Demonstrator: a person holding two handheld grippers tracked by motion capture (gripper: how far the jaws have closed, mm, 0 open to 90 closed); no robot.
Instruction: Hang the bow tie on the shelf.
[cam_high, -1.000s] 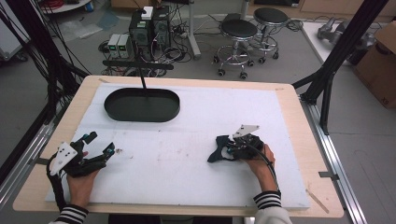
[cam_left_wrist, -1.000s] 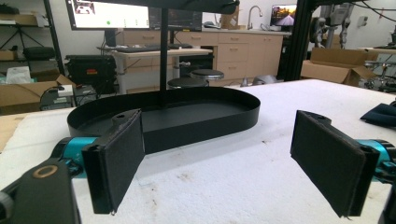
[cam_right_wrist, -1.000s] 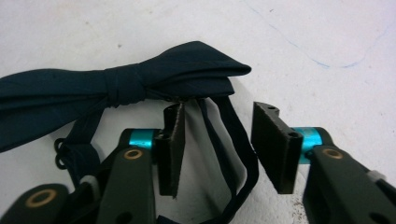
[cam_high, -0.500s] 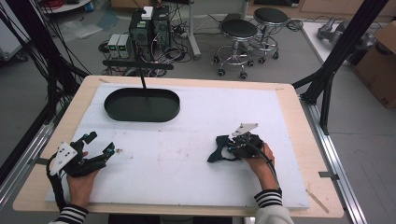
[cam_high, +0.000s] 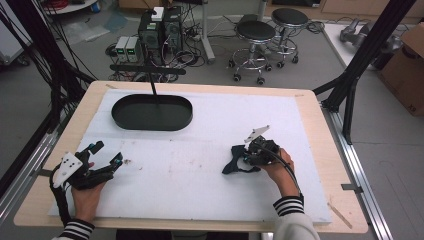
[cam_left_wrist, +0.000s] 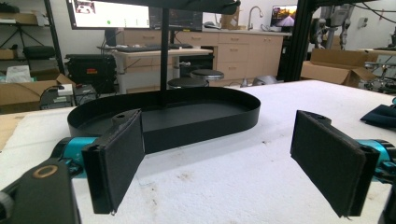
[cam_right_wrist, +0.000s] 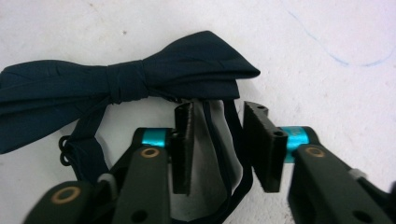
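A dark navy bow tie (cam_right_wrist: 126, 77) lies flat on the white foam board (cam_high: 200, 185), at the right of the middle, bow tie (cam_high: 233, 164). My right gripper (cam_right_wrist: 217, 116) hovers low over its strap end, and the jaws have just been closing. A loop of strap and a white label (cam_right_wrist: 205, 154) sit between the pads, which still stand apart. In the high view the right gripper (cam_high: 242, 159) points left at the tie. My left gripper (cam_high: 106, 152) rests at the front left, open and empty. From the left gripper (cam_left_wrist: 219, 158) I see it facing the black oval tray (cam_left_wrist: 210, 123).
The oval tray (cam_high: 150, 127) stands at the back left of the board, with a thin black post (cam_high: 154, 90) rising behind it. A wooden table rim (cam_high: 320, 130) frames the foam board. Stools (cam_high: 255, 35) and computer boxes (cam_high: 160, 27) stand on the floor beyond.
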